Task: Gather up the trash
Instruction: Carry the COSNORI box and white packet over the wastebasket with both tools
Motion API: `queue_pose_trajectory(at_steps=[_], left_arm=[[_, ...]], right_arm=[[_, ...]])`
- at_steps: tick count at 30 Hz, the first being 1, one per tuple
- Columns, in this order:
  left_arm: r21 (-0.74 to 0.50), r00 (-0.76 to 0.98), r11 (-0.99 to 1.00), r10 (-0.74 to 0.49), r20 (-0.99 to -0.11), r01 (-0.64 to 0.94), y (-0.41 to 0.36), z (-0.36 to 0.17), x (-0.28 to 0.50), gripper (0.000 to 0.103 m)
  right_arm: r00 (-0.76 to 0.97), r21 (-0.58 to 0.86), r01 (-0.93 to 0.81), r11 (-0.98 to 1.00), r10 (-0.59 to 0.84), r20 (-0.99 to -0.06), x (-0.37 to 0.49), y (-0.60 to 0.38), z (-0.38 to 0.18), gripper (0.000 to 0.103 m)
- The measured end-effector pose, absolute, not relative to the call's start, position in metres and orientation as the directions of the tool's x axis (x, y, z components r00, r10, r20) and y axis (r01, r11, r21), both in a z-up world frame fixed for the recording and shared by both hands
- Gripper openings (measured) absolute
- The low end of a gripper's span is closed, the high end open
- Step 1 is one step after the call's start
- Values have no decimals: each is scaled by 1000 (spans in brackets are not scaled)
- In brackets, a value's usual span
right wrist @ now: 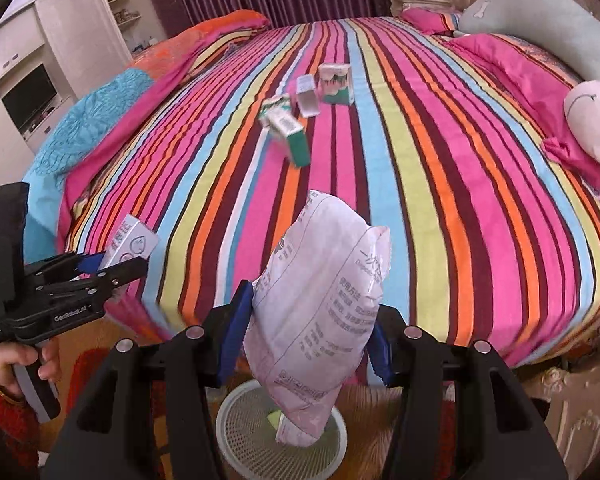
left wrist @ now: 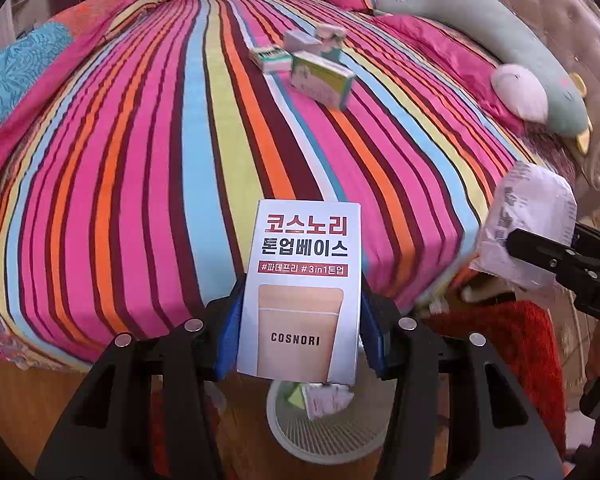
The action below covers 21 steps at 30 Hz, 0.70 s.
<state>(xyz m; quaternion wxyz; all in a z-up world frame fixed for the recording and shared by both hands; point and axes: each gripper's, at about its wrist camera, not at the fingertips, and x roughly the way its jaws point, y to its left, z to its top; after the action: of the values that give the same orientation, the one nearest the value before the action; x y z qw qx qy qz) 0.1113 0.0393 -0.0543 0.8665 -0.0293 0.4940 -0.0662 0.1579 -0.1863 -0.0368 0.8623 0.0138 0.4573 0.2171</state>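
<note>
While both pairs of jaws stay out past the foot edge of the bed (left wrist: 148,152), each is clamped on a piece of trash: the left gripper (left wrist: 300,334) squeezes a white Cosnori carton (left wrist: 304,288) by its two long sides, and the right gripper (right wrist: 304,344) pinches a crinkled white plastic packet (right wrist: 320,312) around its middle. Below them on the wooden floor stands a white mesh bin (right wrist: 240,432), already holding a few scraps. The packet's lower end hangs over the bin's mouth; the carton sits over the bin's far rim as the left wrist view shows it. Four more small boxes (left wrist: 320,76) lie clustered near the bed's middle, towards the headboard edge, not yet collected. The risk appears to lie in the release: the carton, held near the rim, could strike it and tumble to the floor, and the limp packet could drift or catch on the blue pads (right wrist: 236,332). Both grippers hang close together, so they might collide.
</note>
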Motion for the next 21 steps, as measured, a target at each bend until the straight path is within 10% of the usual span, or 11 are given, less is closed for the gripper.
queue_pose_trajectory(at_steps=[21], left_arm=[[-174,288,984,-180,-941,48,13,-152,27,49]], right_arm=[[295,290,-341,894,395,-870,79,-182,-89,50]])
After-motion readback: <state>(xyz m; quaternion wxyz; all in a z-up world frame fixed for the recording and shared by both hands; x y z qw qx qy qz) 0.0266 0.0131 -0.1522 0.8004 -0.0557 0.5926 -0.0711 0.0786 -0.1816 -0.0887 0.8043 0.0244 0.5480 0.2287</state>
